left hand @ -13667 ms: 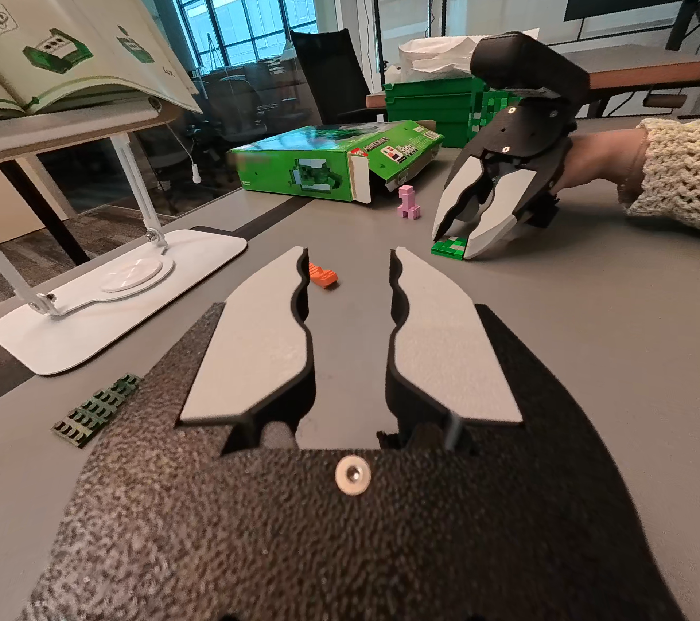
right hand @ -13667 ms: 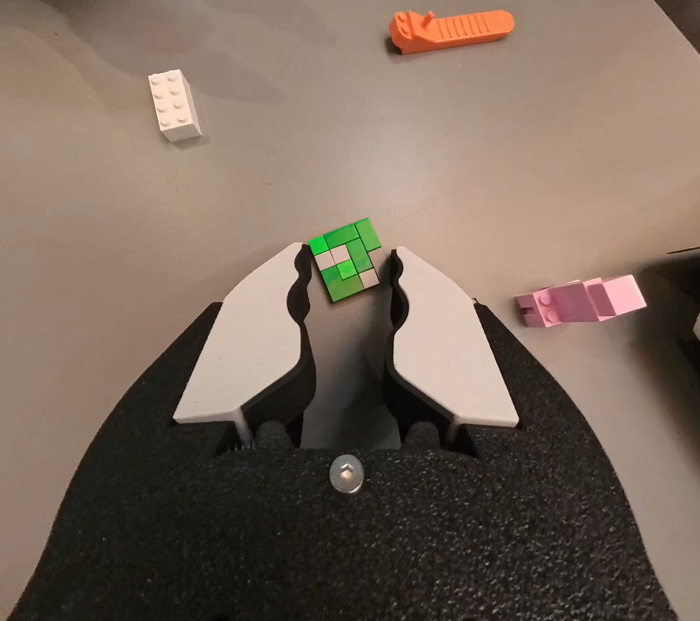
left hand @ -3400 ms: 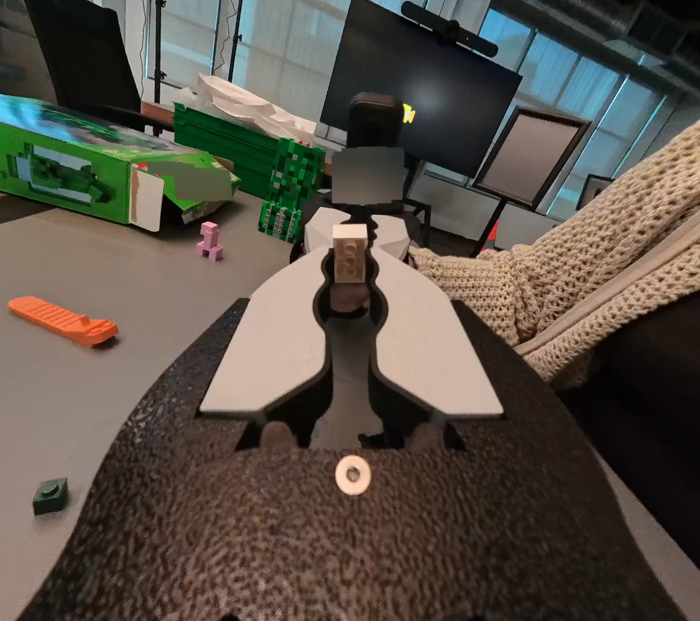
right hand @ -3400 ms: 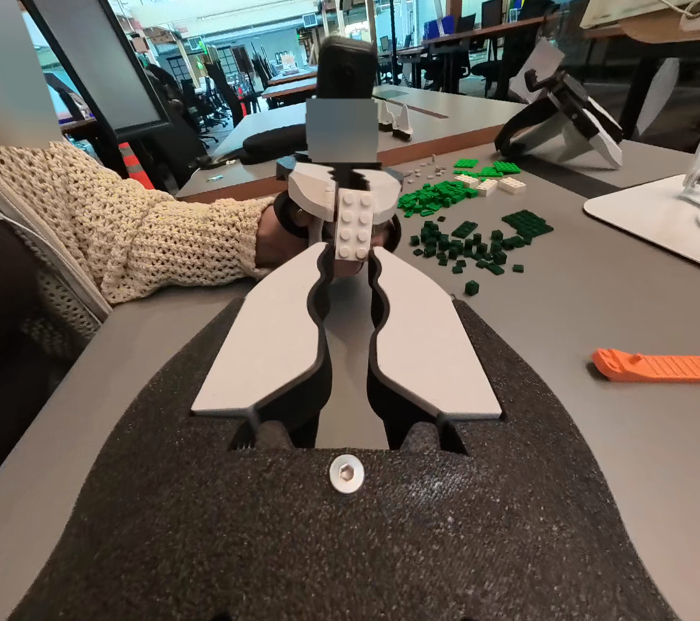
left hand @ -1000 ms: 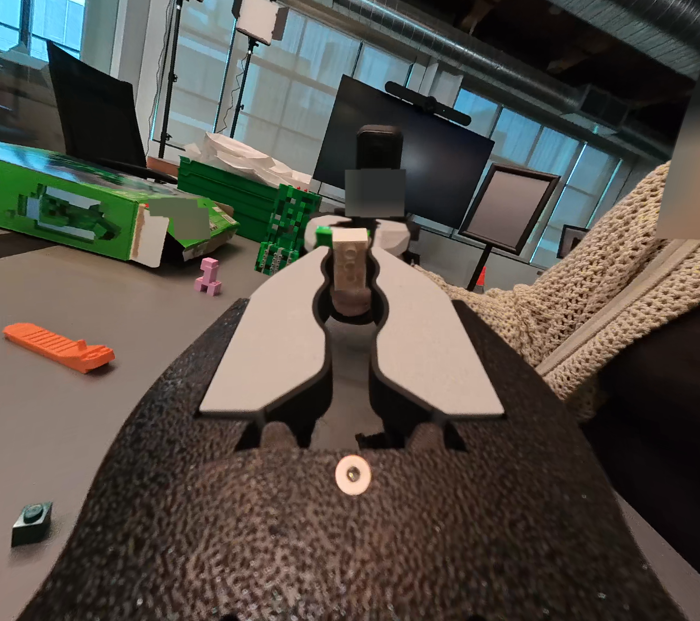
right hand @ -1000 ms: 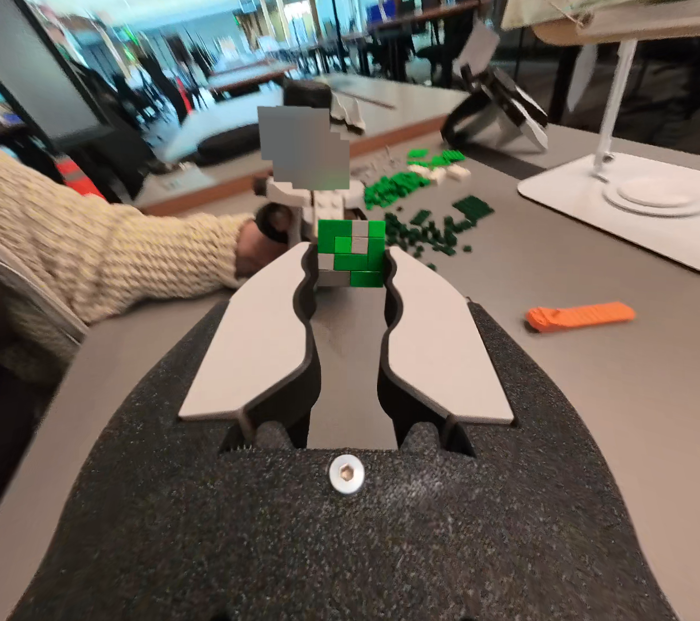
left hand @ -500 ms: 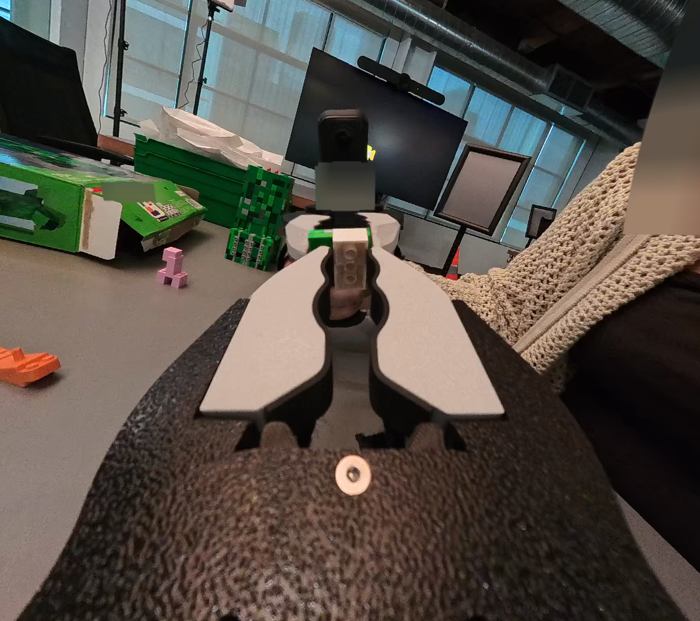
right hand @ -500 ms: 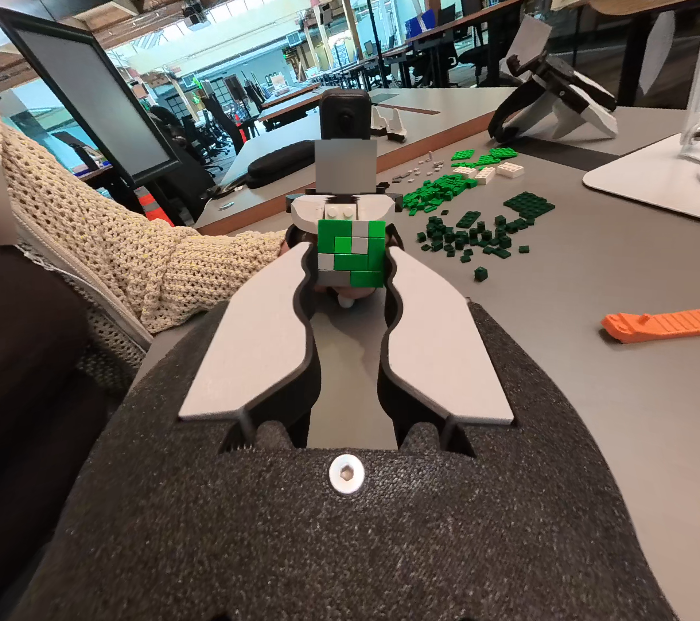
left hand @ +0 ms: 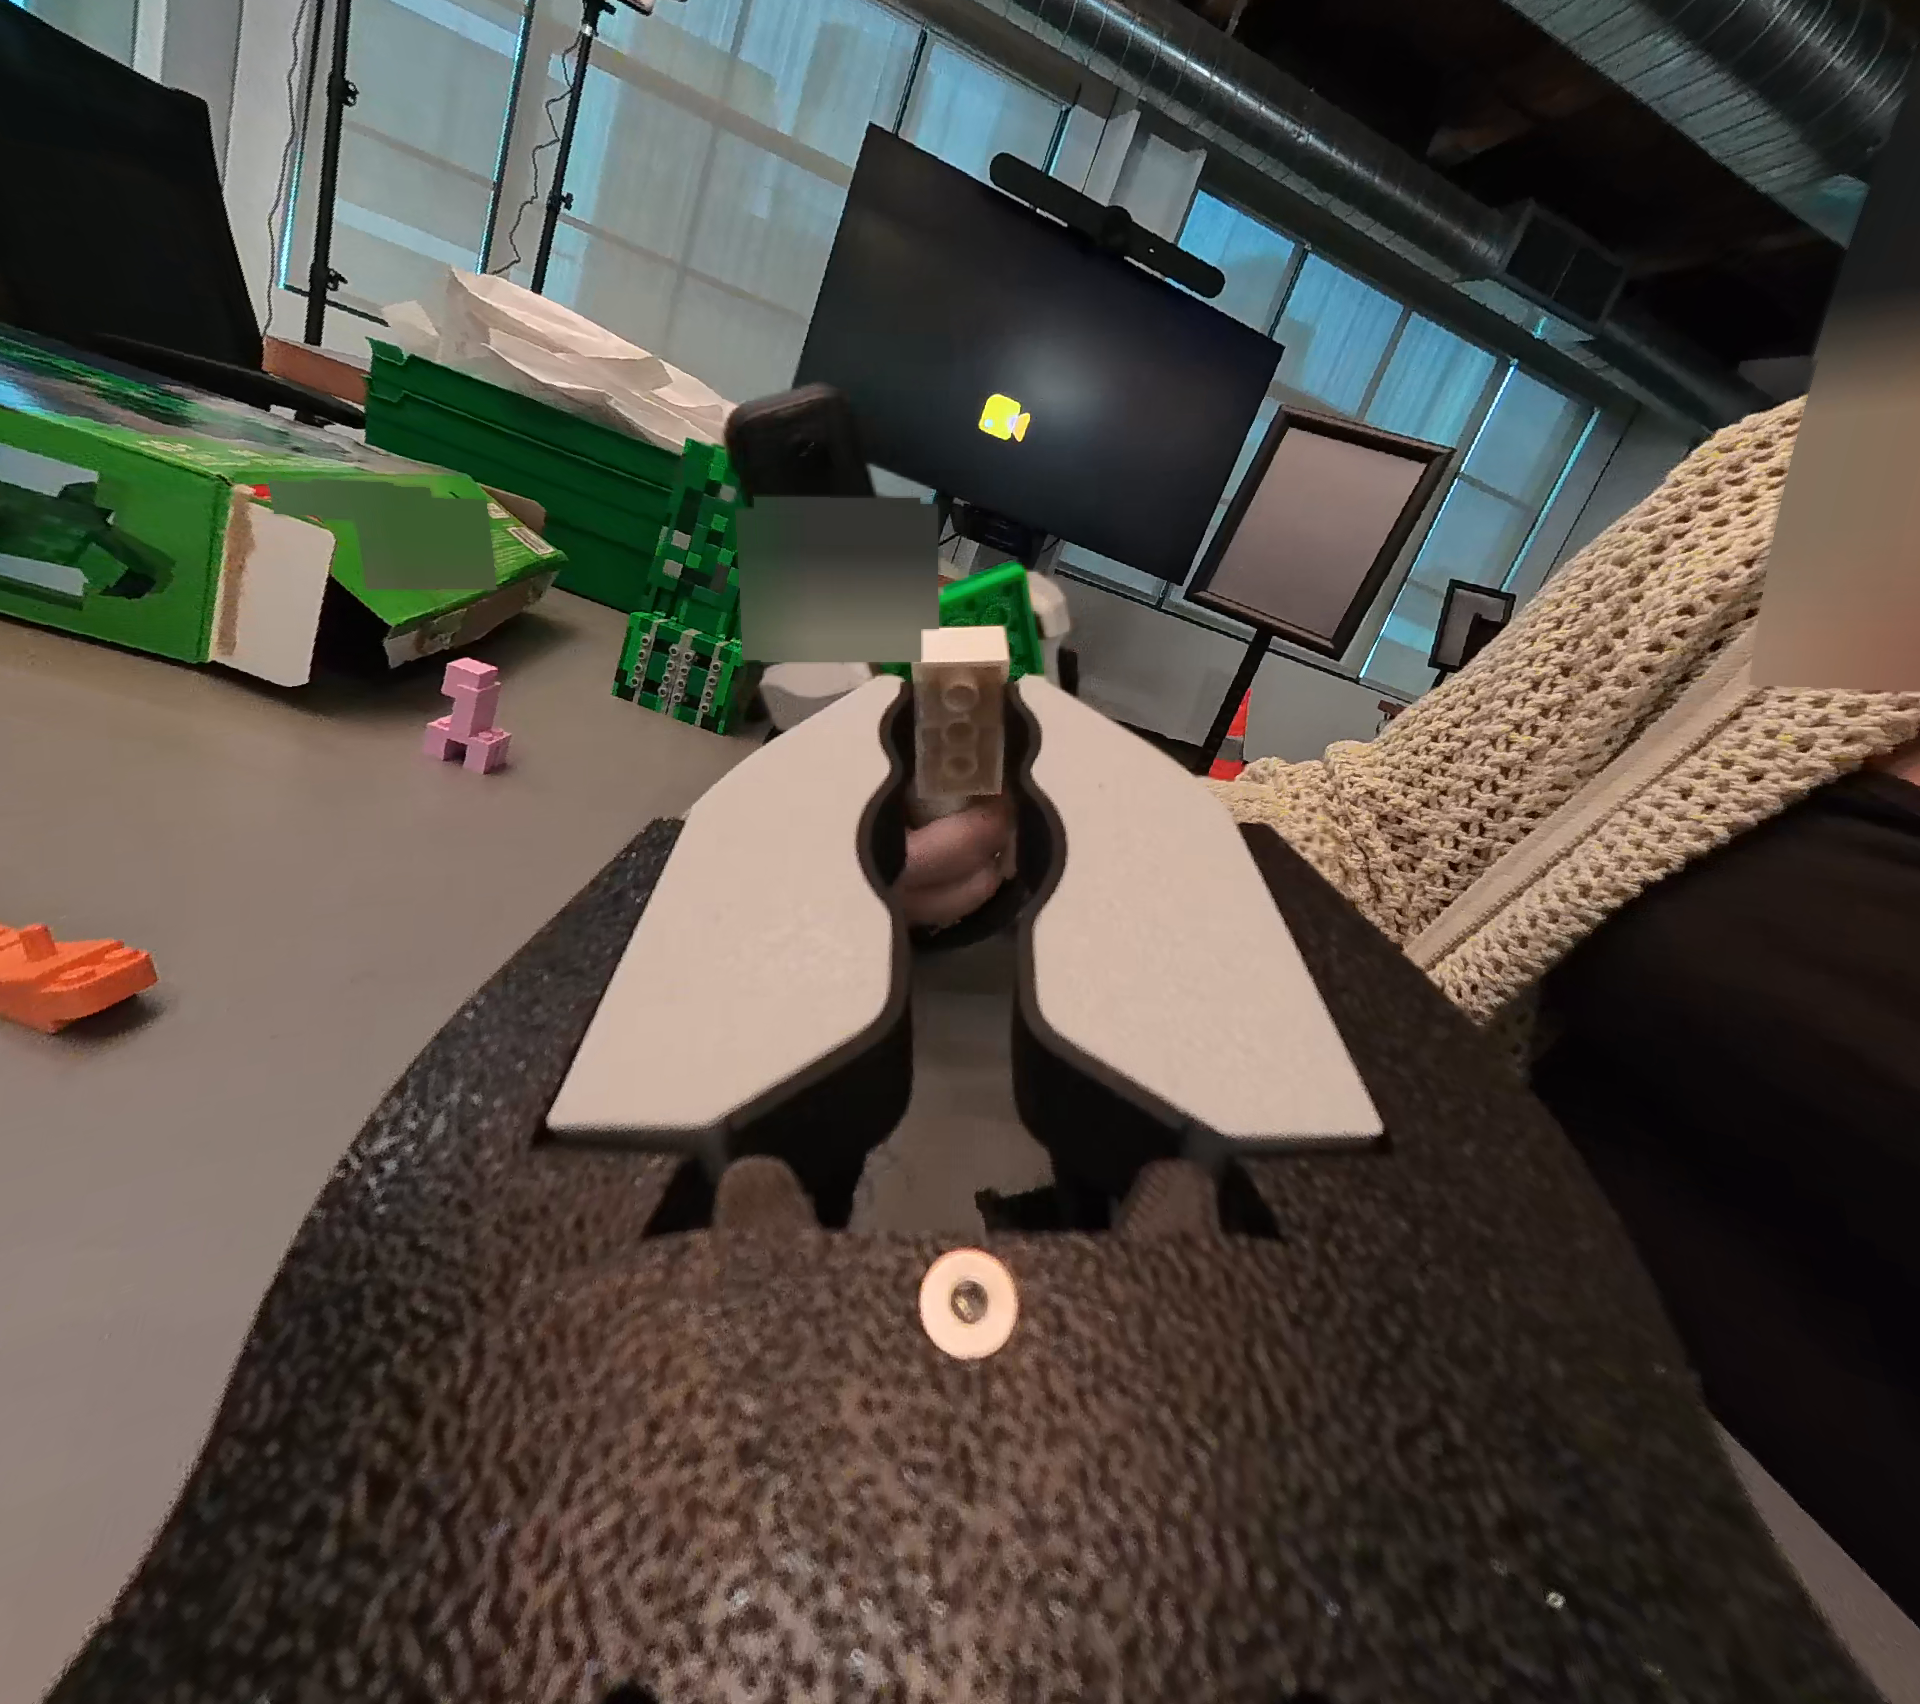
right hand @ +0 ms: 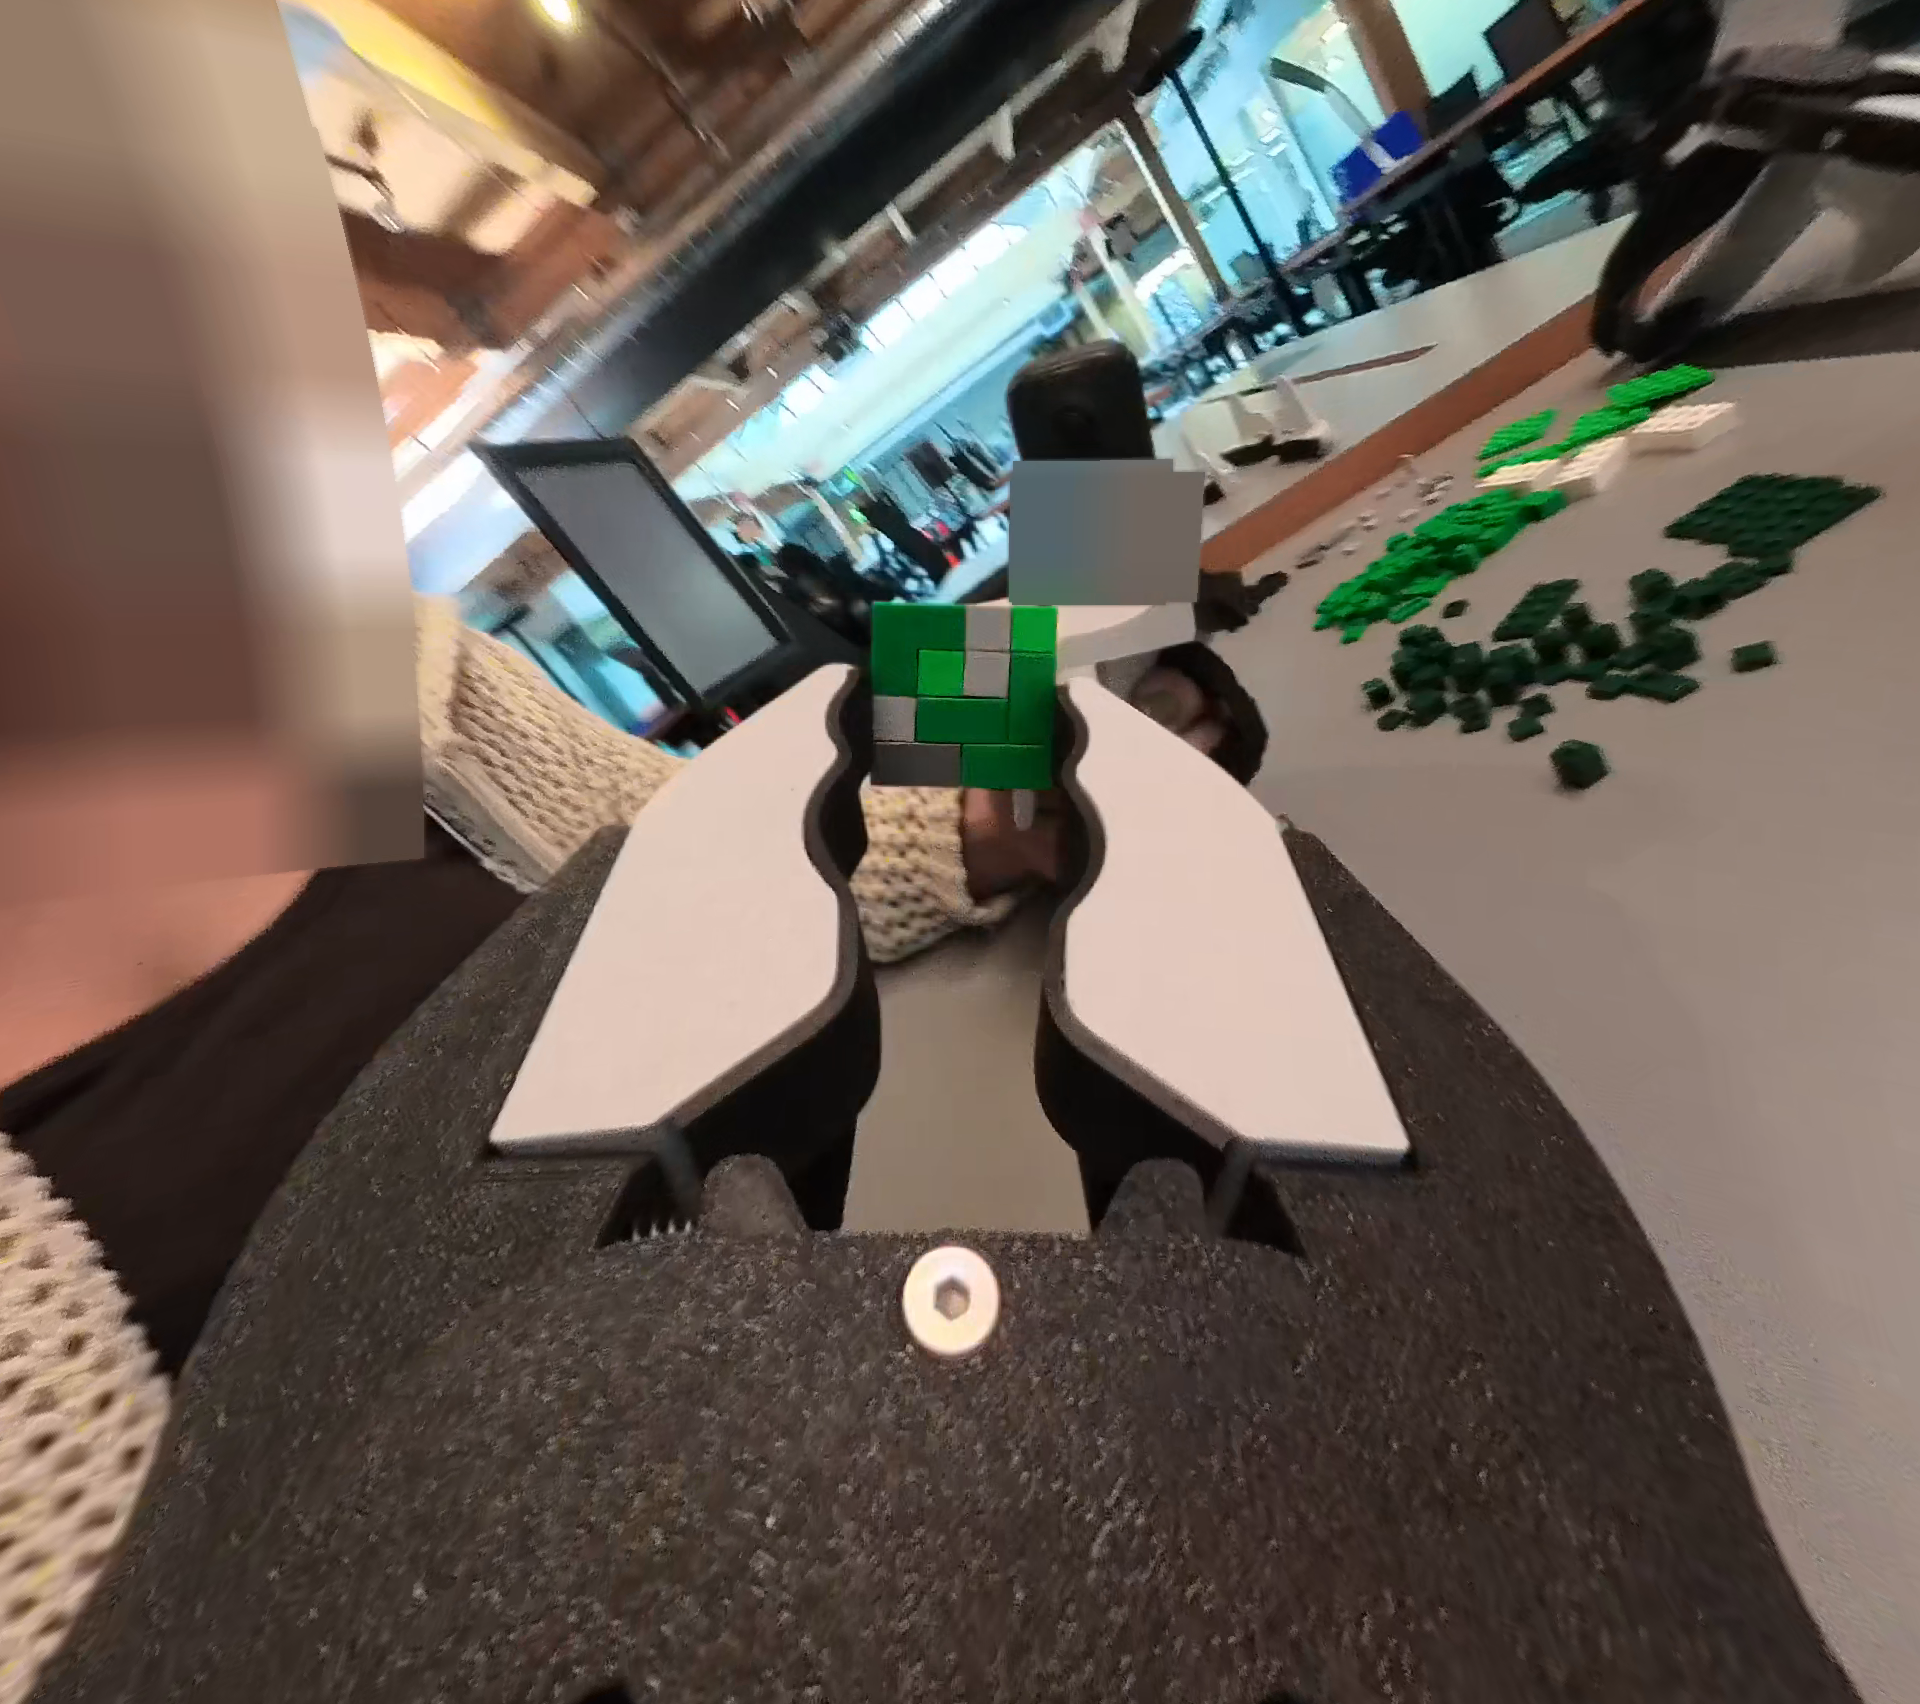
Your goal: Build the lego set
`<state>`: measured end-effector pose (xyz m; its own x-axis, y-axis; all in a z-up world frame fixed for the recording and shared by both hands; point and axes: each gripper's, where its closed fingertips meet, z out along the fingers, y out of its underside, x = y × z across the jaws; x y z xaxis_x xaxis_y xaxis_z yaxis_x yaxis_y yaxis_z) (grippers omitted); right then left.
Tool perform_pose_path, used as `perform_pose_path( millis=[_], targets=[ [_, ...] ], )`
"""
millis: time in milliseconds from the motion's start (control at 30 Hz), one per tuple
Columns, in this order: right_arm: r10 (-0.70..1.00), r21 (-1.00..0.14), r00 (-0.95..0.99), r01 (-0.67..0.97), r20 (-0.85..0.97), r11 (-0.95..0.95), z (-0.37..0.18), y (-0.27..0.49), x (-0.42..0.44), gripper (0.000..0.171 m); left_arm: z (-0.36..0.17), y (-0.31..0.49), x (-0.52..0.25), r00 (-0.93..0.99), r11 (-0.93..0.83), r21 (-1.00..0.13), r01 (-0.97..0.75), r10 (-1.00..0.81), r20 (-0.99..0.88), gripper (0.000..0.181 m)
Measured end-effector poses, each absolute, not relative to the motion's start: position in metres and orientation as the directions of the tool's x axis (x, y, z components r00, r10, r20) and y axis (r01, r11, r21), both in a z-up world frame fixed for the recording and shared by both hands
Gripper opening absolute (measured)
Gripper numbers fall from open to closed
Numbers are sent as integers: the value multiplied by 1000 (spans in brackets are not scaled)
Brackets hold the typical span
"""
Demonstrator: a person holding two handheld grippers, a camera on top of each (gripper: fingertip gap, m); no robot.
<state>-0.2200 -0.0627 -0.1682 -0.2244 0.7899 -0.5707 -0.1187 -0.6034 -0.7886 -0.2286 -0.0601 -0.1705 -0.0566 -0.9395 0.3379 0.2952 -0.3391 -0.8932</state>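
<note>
My left gripper (left hand: 961, 704) is shut on a small white brick (left hand: 961, 724), held upright above the grey table (left hand: 260, 875). My right gripper (right hand: 961, 704) is shut on a square green and grey tiled panel (right hand: 961, 693). The two grippers face each other. The panel's green studded back (left hand: 992, 610) shows just behind the white brick in the left wrist view, tilted to the right. The left gripper's white fingers (right hand: 1127, 631) show just right of the panel in the right wrist view. The right wrist view is blurred.
A built green figure (left hand: 691, 589), a pink figure (left hand: 468, 716), an open green box (left hand: 239, 532) and an orange brick separator (left hand: 68, 974) sit on the table to the left. Loose green and white pieces (right hand: 1558, 574) lie at right. A person's knit sleeve (left hand: 1558, 761) is near. Less than 4 cm separates the two grippers' tips. My right tips are roughly 15 centimetres from the orange brick separator (left hand: 68, 974).
Both views have swung and tilted. The right gripper and its panel have rolled and shifted to the right behind the white brick. Both grippers stay shut on their pieces.
</note>
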Motion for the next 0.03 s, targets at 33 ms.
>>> perform_pose_path(
  millis=[33],
  targets=[
    [766,-765,-246,-123,-593,-632,-169,-61,-219,32,-170,-60,-229,-58,-343,-891,296,-938,342,15]
  ],
)
